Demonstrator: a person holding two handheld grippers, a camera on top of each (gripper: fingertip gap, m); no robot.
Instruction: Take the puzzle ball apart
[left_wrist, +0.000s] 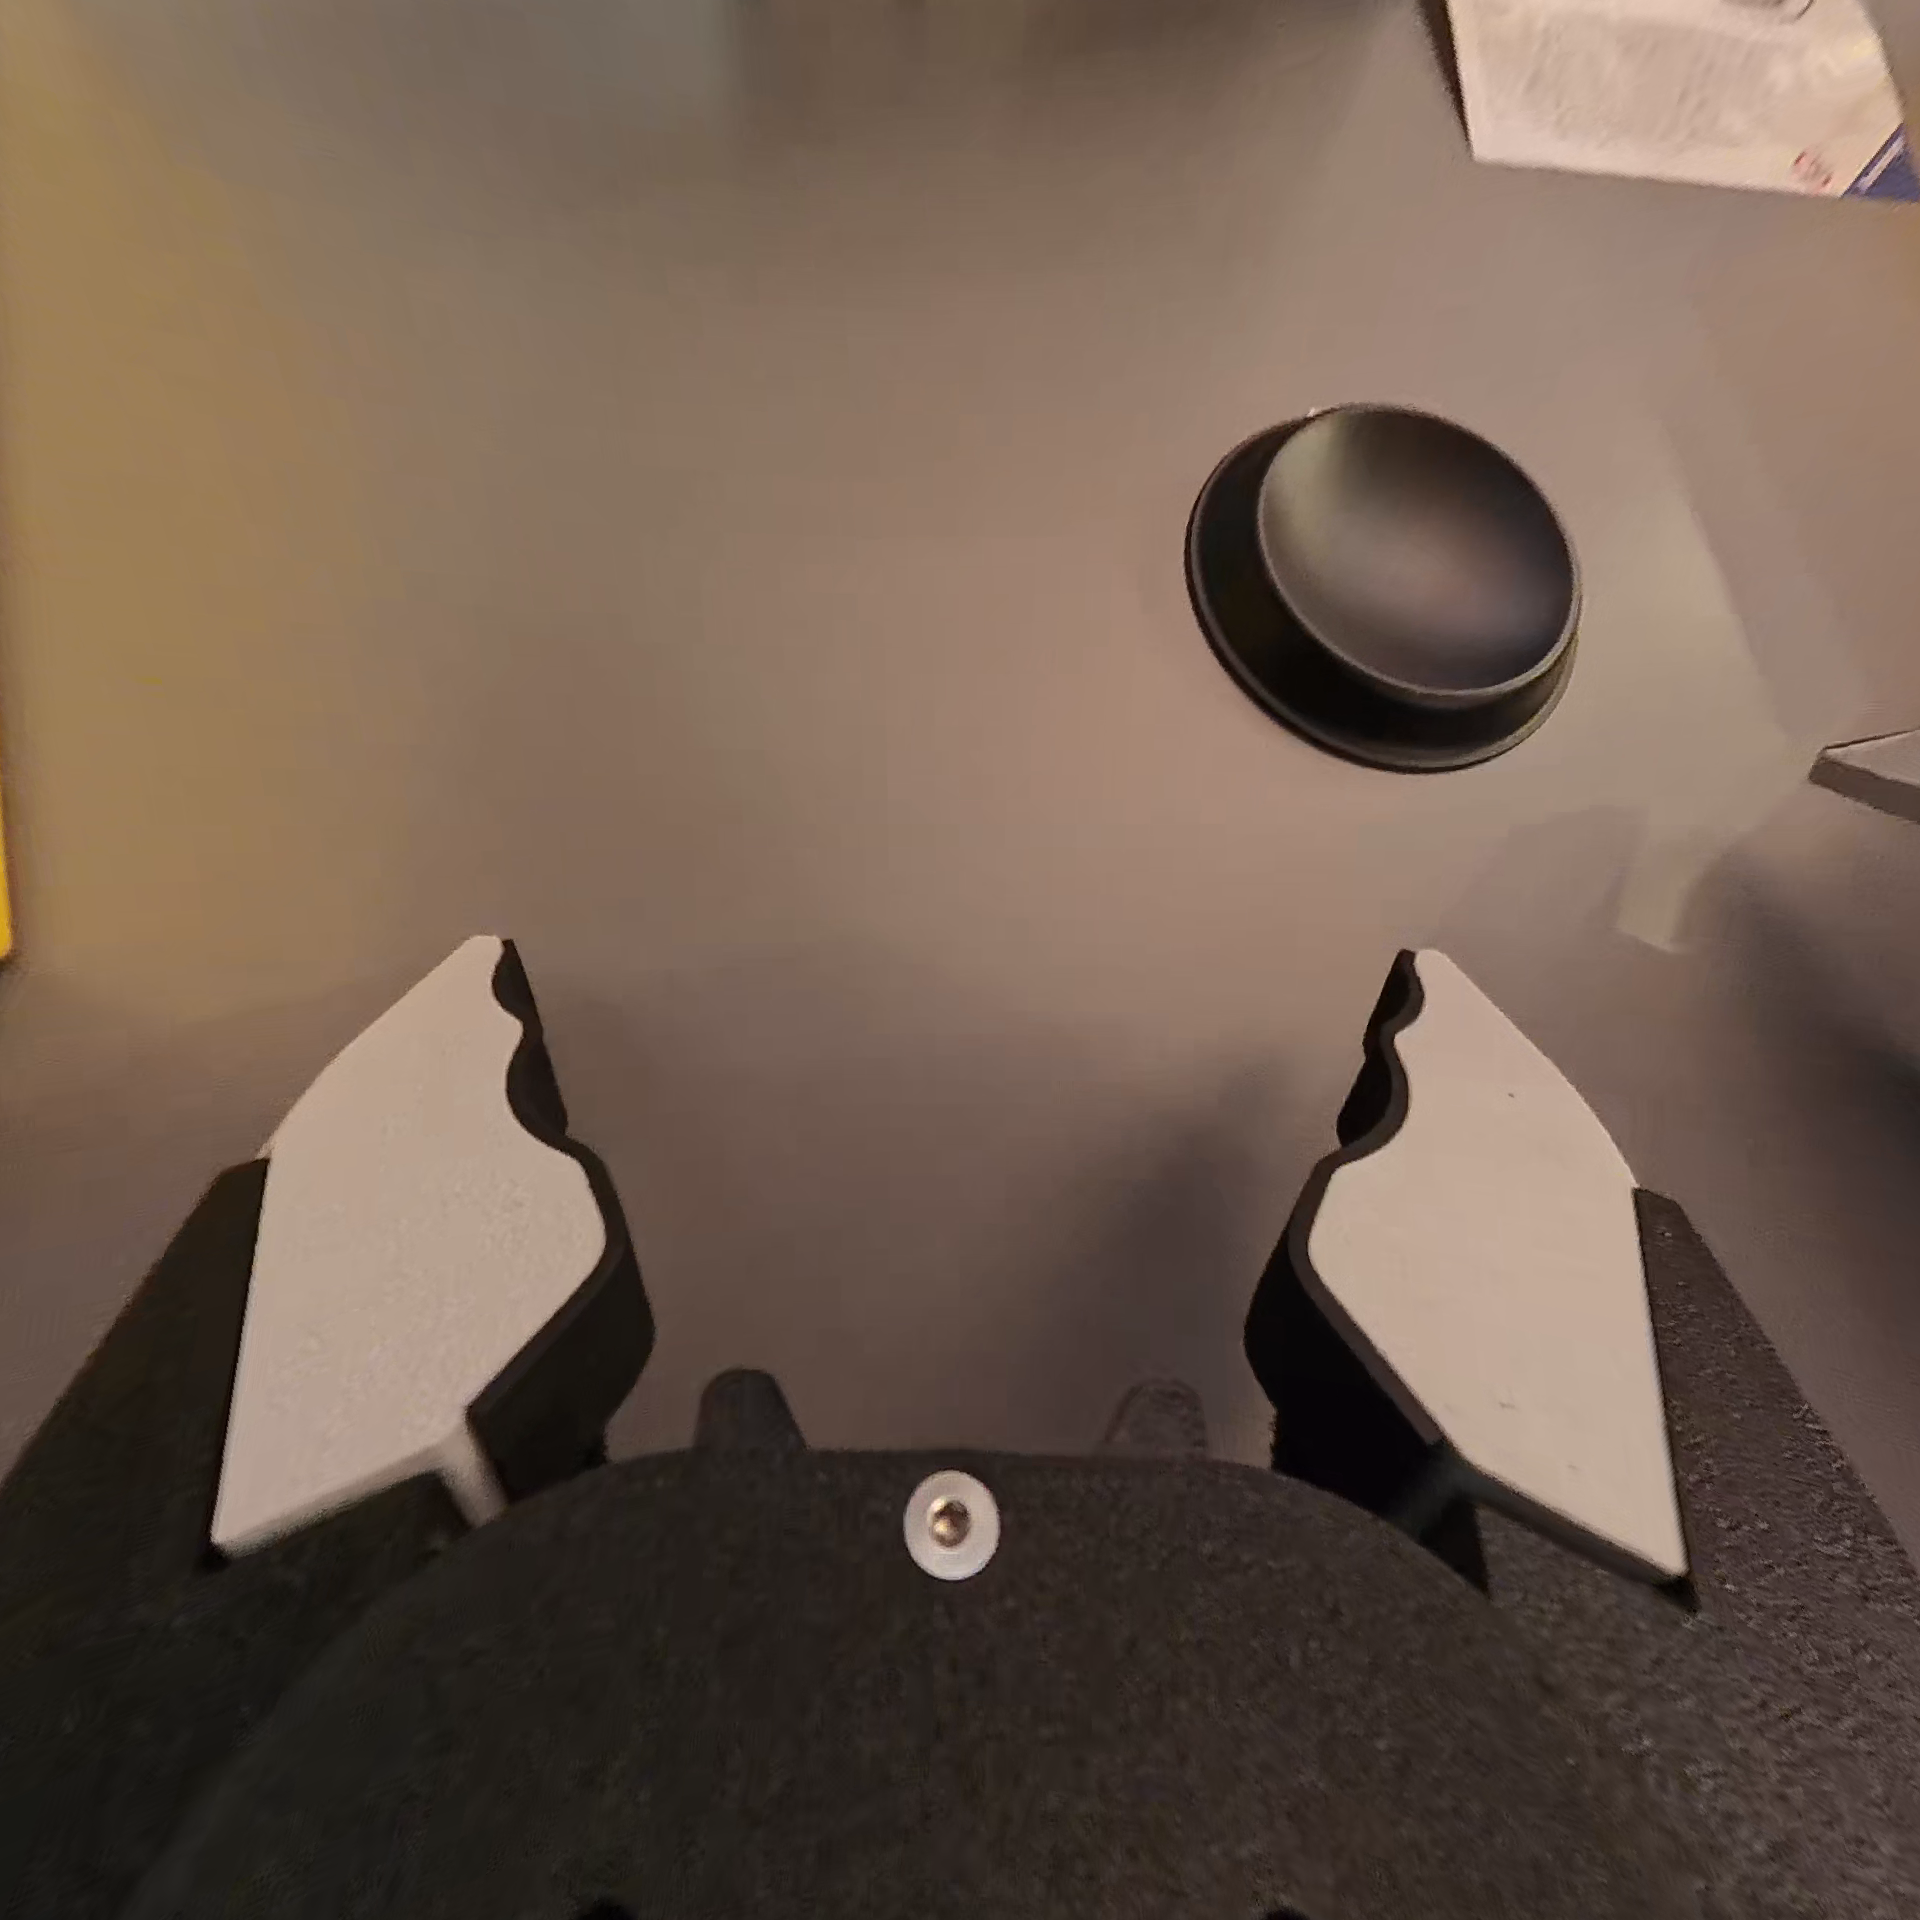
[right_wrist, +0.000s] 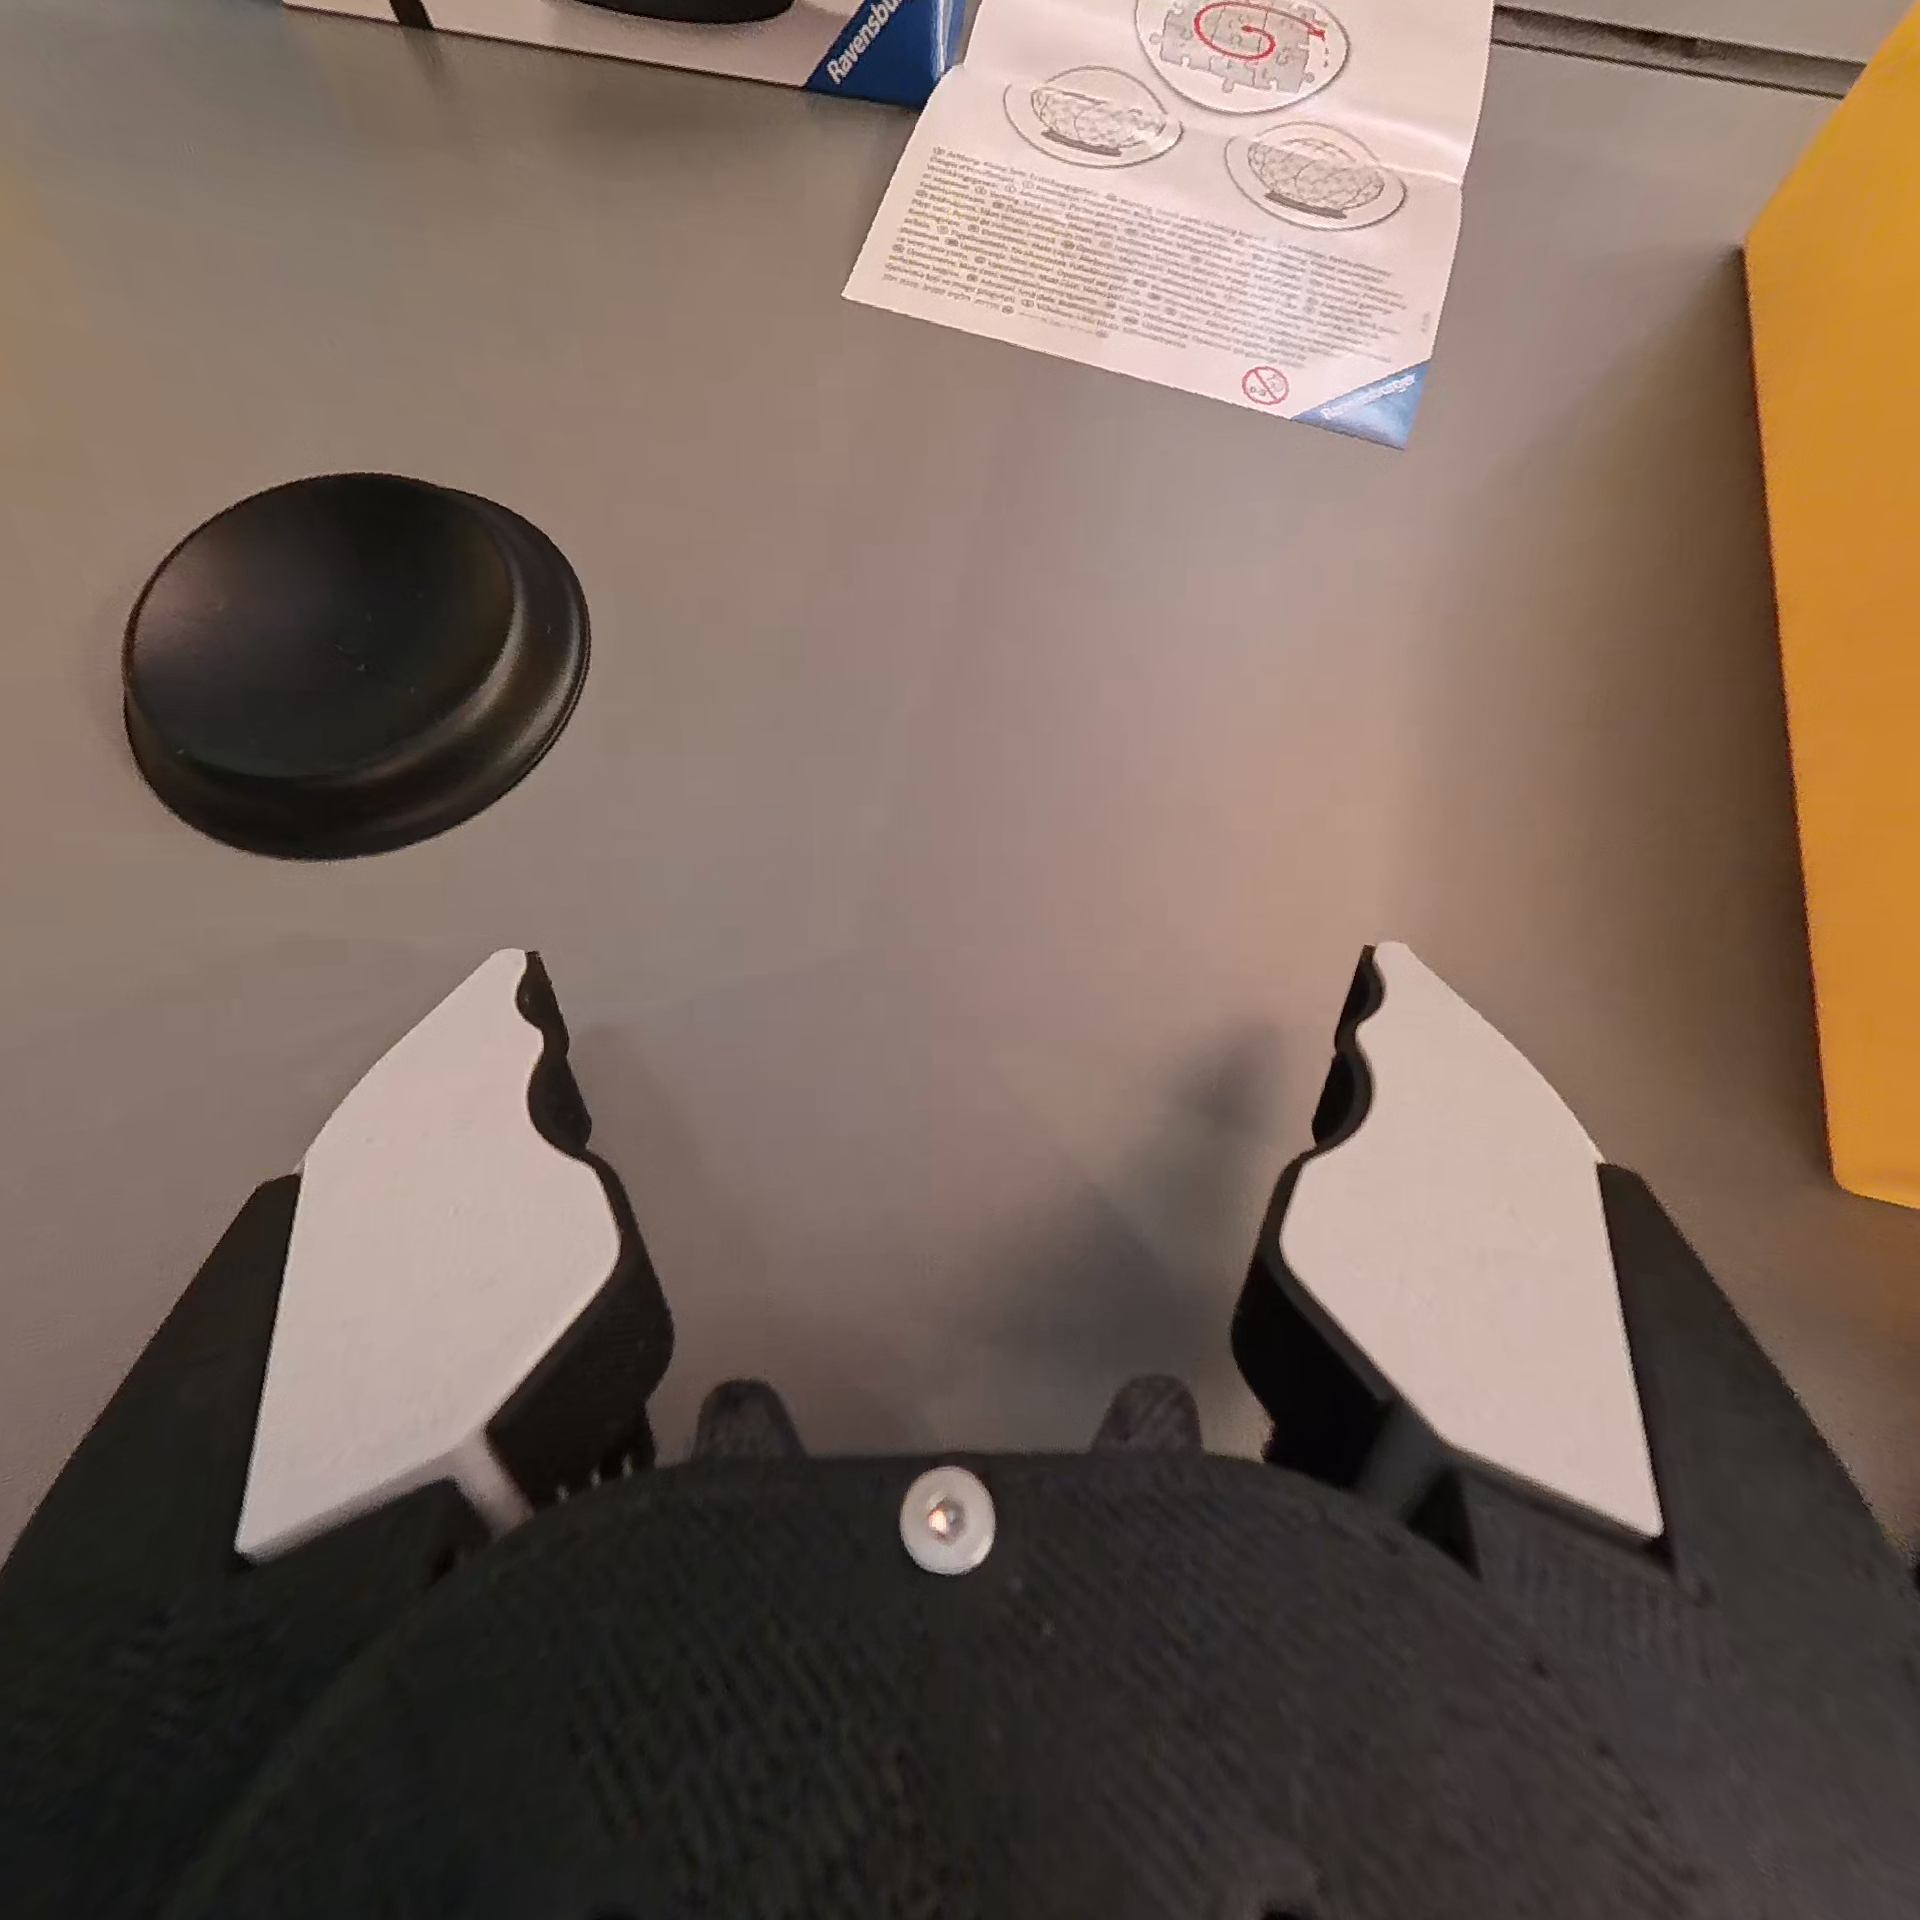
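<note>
No puzzle ball shows in either view. A round black stand (left_wrist: 1387, 587) with a shallow dished top sits bare on the grey table, ahead and to the right of my left gripper (left_wrist: 956, 961). The stand also shows in the right wrist view (right_wrist: 353, 665), ahead and to the left of my right gripper (right_wrist: 951, 961). Both grippers are open and empty, with white fingers (left_wrist: 416, 1226) (right_wrist: 447, 1226) spread wide above the table.
A folded paper instruction leaflet (right_wrist: 1174, 197) lies ahead of the right gripper; it also shows at the top right of the left wrist view (left_wrist: 1683, 94). A boxed item (right_wrist: 623, 42) lies at the far edge. A yellow box (right_wrist: 1849, 665) stands at the right. A yellow edge (left_wrist: 5, 831) shows far left. About 25 centimeters separates my right fingertips from the boxed item (right_wrist: 623, 42).
</note>
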